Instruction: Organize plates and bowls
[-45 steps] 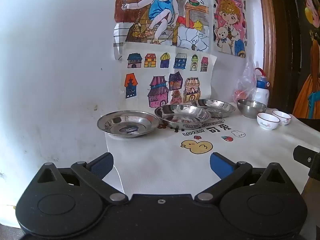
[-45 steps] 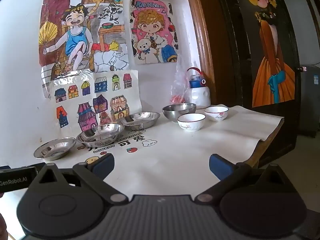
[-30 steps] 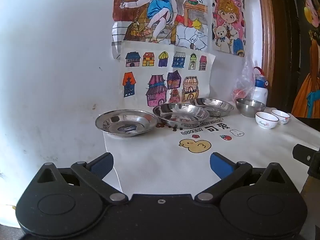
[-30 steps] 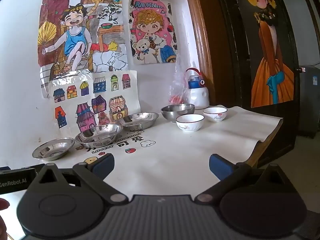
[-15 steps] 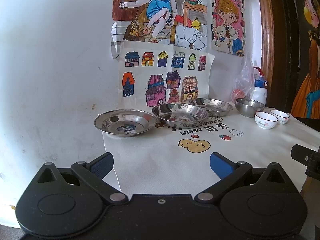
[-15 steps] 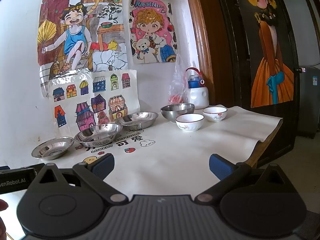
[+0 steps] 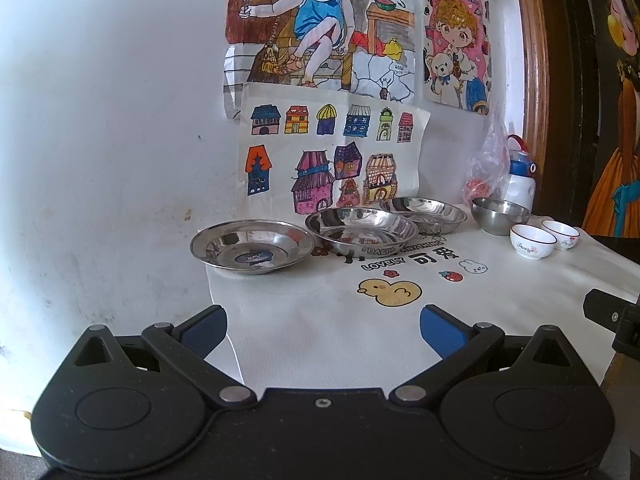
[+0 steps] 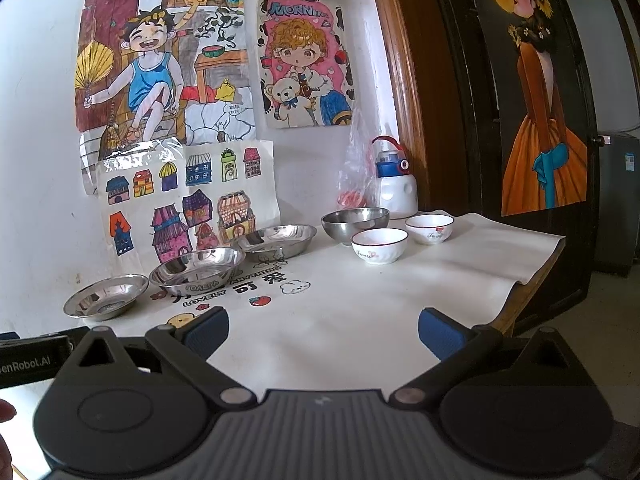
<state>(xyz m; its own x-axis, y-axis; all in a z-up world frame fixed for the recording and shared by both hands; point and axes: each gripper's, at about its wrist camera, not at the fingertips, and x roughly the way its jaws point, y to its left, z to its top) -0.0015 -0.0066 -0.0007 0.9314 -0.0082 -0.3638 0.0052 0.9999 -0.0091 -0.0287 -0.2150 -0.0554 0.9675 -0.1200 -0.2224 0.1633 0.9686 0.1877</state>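
Since nothing is gripped yet, the left view reads as a staging pose: left tool held back from the dishes over the near desk cloth, fingers spread wide, empty. Three steel plates run along the wall: near plate, mid plate, far plate; mid and far look to overlap at the rims, near one sits just beside. Steel bowl and two white bowls are further right. Like with like already, so I'd guess stacking comes next; the near plate is the closest pick for this side.

Right view: right tool also apart and empty, likewise back at the near edge. White bowls and sit just apart, steel bowl behind them near the bottle. These fall on the right tool's side, probably its job.
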